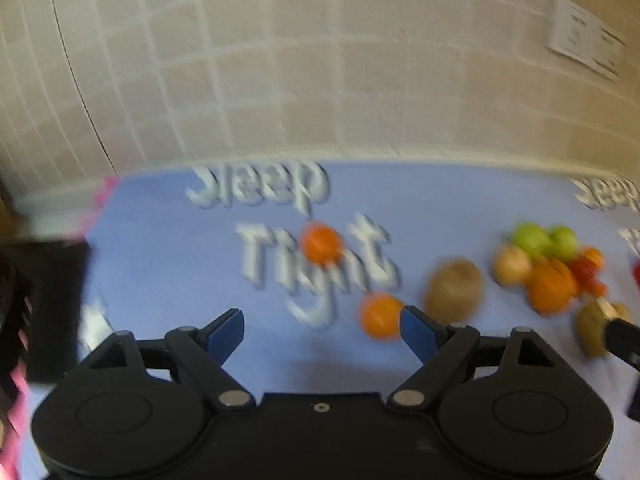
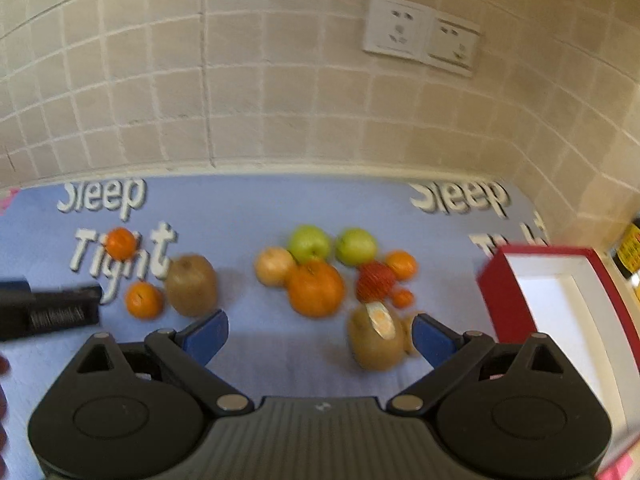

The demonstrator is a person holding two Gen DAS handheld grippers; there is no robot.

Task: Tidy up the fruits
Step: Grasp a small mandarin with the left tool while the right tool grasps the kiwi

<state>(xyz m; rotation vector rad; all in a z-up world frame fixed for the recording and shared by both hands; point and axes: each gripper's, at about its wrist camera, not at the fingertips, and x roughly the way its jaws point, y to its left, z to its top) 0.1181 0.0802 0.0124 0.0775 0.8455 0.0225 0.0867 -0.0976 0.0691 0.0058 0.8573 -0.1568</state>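
Observation:
Fruits lie on a blue cloth [image 2: 260,216] printed "Sleep Tight". In the right wrist view a cluster holds two green apples [image 2: 309,242], a large orange [image 2: 316,289], a pale apple [image 2: 275,266], a red fruit [image 2: 375,280] and small oranges. A kiwi [image 2: 374,340] lies just left of my right finger. To the left lie another kiwi [image 2: 192,285] and two small oranges [image 2: 144,299]. My right gripper [image 2: 320,332] is open and empty. My left gripper [image 1: 322,330] is open and empty, with a small orange [image 1: 380,316] by its right fingertip.
A red box with a white inside [image 2: 560,300] stands at the right. A tiled wall with sockets [image 2: 420,36] backs the cloth. The left gripper [image 2: 48,308] shows at the left edge of the right wrist view. A dark object [image 1: 48,312] is at the left wrist view's left.

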